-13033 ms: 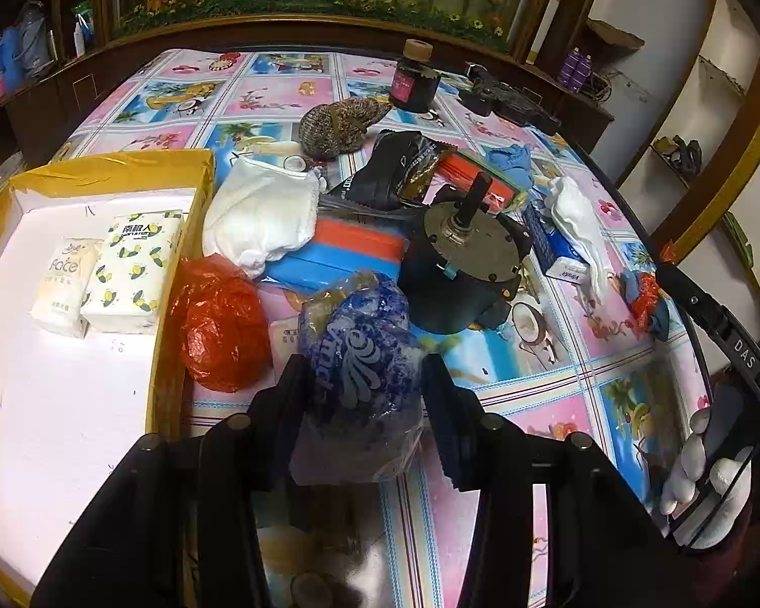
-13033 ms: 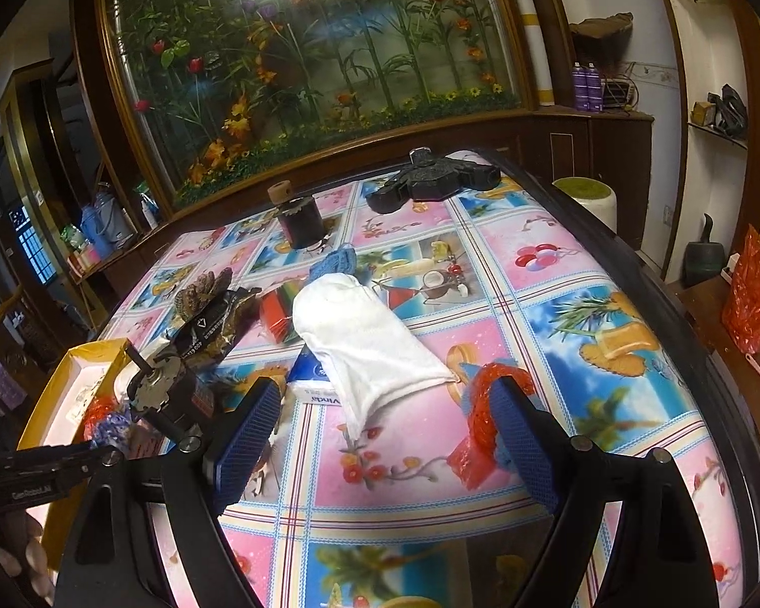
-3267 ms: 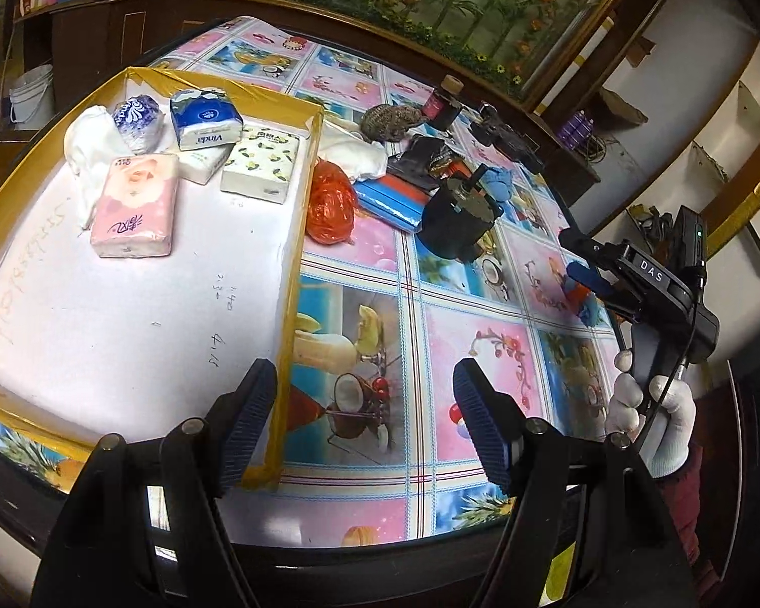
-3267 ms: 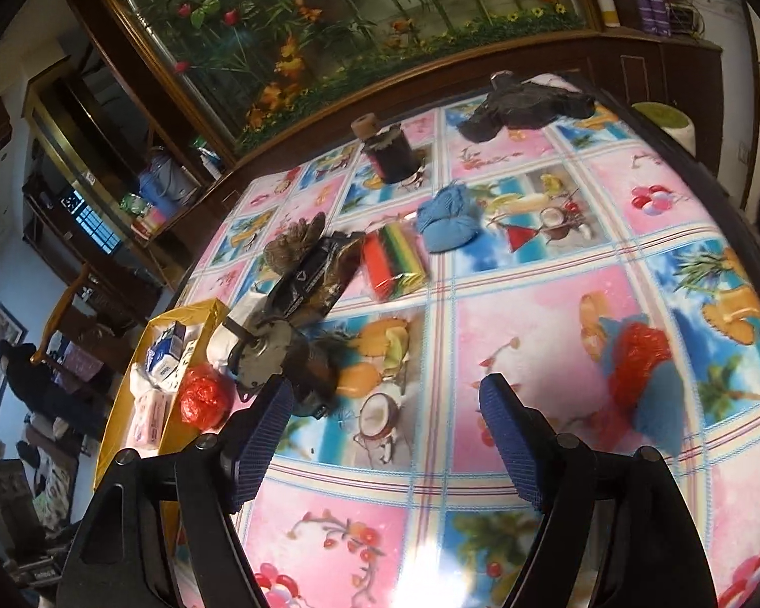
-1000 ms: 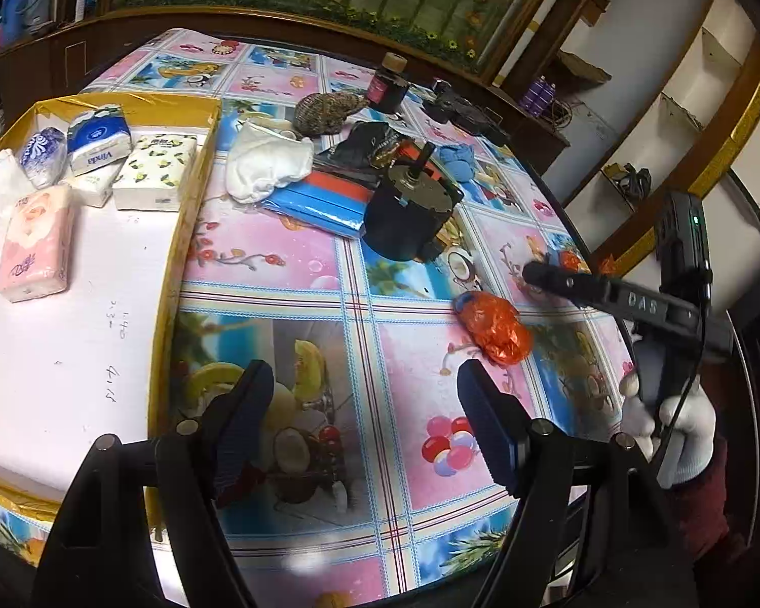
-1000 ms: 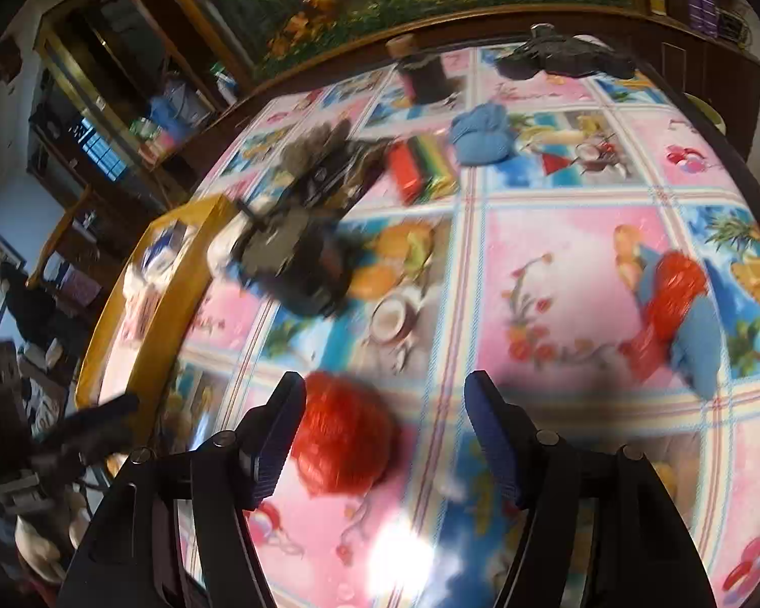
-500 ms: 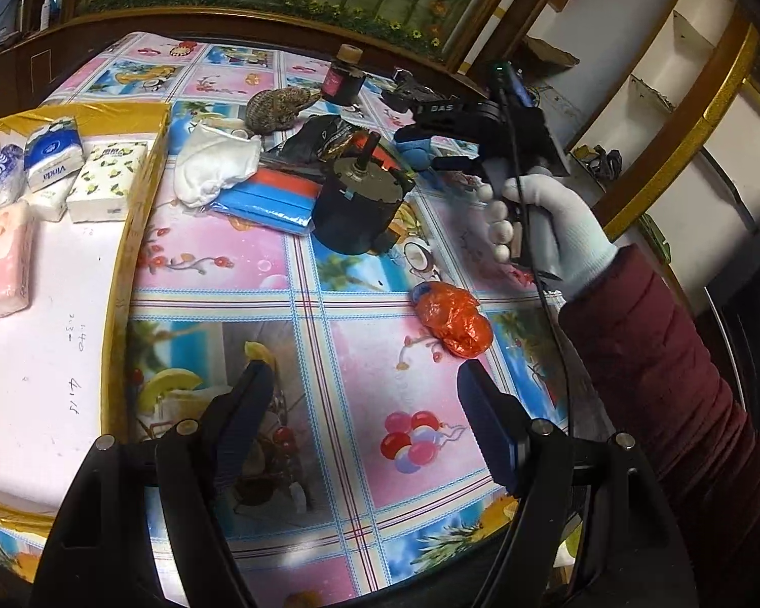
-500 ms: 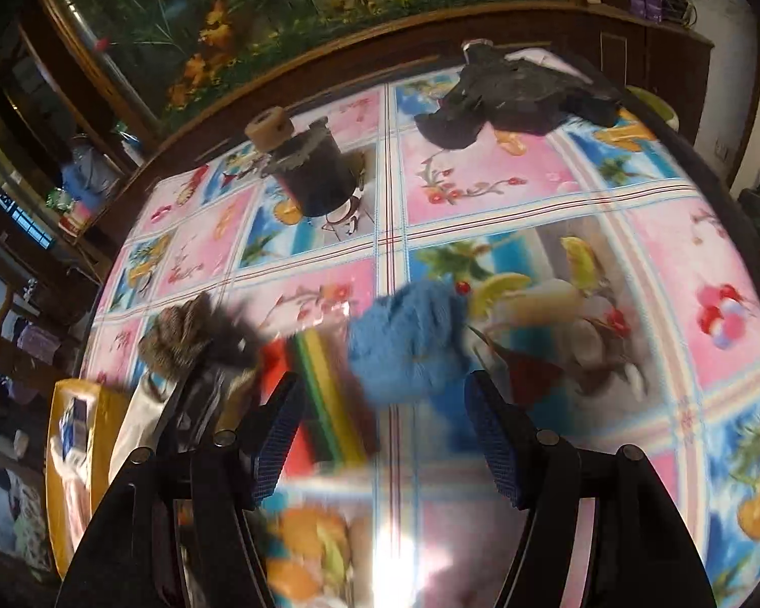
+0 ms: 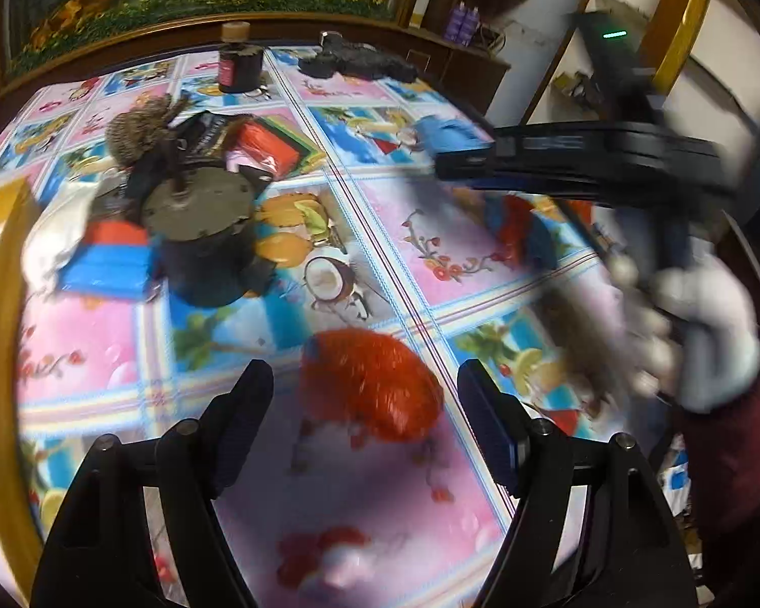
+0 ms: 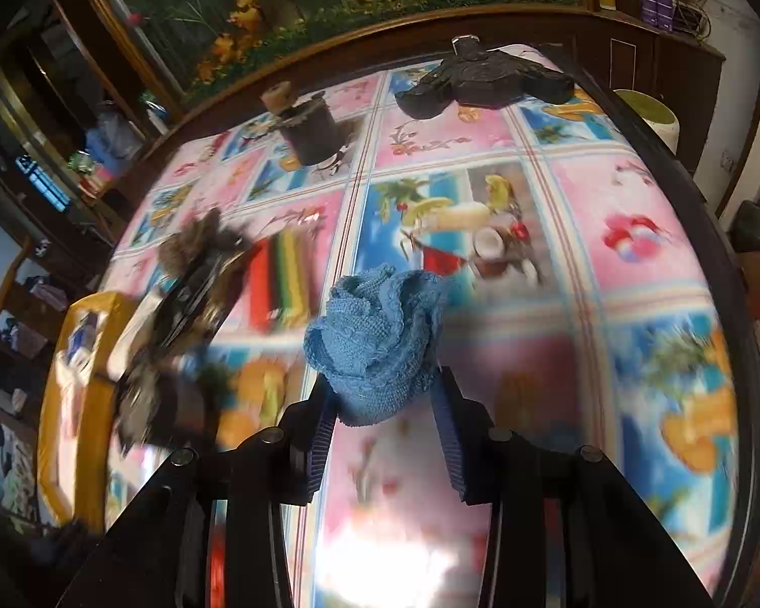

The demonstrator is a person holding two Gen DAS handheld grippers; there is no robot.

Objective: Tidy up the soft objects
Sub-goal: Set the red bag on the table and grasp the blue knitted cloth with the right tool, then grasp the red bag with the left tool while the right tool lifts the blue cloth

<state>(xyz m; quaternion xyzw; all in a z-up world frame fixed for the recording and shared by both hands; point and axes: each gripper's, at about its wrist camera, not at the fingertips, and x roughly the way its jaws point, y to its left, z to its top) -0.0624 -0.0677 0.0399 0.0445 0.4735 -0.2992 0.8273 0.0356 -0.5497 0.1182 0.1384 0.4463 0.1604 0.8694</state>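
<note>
My right gripper (image 10: 385, 390) is shut on a blue knitted cloth (image 10: 375, 339) and holds it above the table; the cloth also shows in the left wrist view (image 9: 451, 134) at the right gripper's tip. My left gripper (image 9: 362, 395) is open, its fingers on either side of a red plastic bag (image 9: 370, 385) lying on the flowered tablecloth. A red and blue soft bundle (image 9: 519, 233) lies farther right. The yellow-rimmed tray (image 10: 76, 354) with tissue packs is at the left.
A dark round motor (image 9: 197, 233), a blue and red pack (image 9: 109, 261), a white cloth (image 9: 50, 238), a striped pack (image 10: 281, 273), a shell (image 9: 137, 126), a dark jar (image 10: 311, 129) and a black tool (image 10: 481, 76) crowd the table's back half.
My right gripper has closed on the blue cloth and lifted it. My left gripper has moved in over the red bag, which now lies between its fingers.
</note>
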